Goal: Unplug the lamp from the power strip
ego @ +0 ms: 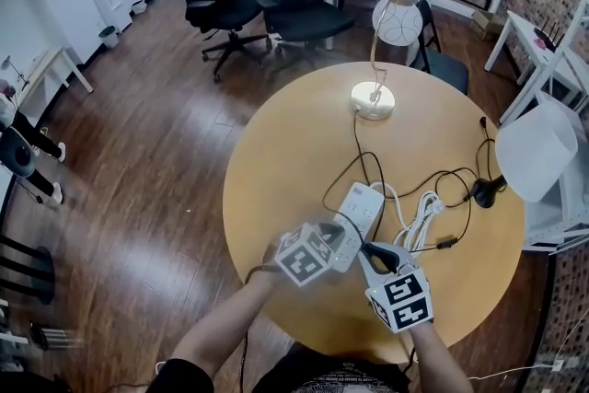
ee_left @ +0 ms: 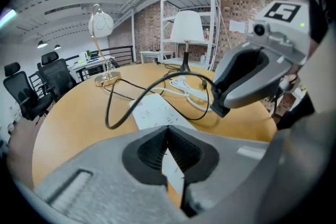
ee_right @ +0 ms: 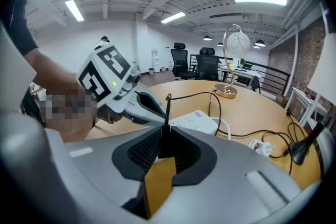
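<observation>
Power strip (ee_left: 155, 110) is clamped at its near end by the left hand-held gripper (ee_left: 168, 136). Lamp's black plug (ee_right: 164, 141) is pinched in the right hand-held gripper (ee_right: 163, 131), just beside the left one.

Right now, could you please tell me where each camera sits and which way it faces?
Head view: on the person's head, looking down at the round table; forearms, left gripper and right gripper show.
Left gripper view: on the left gripper, facing the brick wall; jaws clamp the power strip; right gripper shows.
Right gripper view: on the right gripper, facing the office chairs; jaws grip a black plug; left gripper shows.
Shared: all show the gold-based lamp.
</observation>
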`<state>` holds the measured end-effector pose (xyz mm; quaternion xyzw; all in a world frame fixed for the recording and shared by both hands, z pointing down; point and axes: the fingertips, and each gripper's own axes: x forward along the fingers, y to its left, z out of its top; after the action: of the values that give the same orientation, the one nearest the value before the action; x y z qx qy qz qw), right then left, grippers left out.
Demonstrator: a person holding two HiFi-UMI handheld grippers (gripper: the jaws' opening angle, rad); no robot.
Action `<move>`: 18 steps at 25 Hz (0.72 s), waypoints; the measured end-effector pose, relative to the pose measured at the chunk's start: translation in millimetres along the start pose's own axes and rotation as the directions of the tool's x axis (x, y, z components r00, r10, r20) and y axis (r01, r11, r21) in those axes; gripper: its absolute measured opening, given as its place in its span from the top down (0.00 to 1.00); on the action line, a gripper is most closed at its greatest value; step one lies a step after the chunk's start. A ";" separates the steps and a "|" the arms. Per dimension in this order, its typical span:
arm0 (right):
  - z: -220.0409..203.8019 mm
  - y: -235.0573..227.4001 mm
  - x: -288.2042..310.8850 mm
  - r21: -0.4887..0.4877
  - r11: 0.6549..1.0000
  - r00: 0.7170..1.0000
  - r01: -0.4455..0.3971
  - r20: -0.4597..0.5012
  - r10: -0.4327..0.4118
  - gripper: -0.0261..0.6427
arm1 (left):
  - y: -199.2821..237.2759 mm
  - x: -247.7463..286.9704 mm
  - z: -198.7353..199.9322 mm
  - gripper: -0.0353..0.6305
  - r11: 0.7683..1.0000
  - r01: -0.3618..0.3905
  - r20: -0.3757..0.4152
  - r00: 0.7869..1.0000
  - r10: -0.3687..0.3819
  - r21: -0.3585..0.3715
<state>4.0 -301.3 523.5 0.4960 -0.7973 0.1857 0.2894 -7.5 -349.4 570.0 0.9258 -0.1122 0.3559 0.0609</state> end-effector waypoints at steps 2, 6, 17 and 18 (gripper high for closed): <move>-9.4 -3.6 -0.6 0.043 0.999 1.000 0.014 0.001 -0.014 0.87 | -2.7 -10.6 3.3 0.94 0.998 -0.019 0.047 0.999 0.022 -0.063; -31.1 -5.9 3.6 0.110 0.993 0.999 0.032 -0.017 -0.030 0.87 | -5.7 -33.8 9.0 0.94 0.987 -0.065 0.124 0.989 0.083 -0.144; -77.4 -7.0 22.1 0.120 0.989 0.991 0.089 -0.112 -0.075 0.86 | -28.9 -77.0 24.0 0.94 0.954 -0.073 0.264 0.952 0.153 -0.290; -78.0 -8.2 22.6 0.114 0.988 0.990 0.103 -0.112 -0.090 0.86 | -31.4 -78.7 23.9 0.94 0.953 -0.072 0.266 0.952 0.154 -0.296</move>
<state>25.3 -274.8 597.6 0.5396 -0.7433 0.2451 0.3102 -41.0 -310.7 498.4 0.9412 -0.2227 0.2016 0.1549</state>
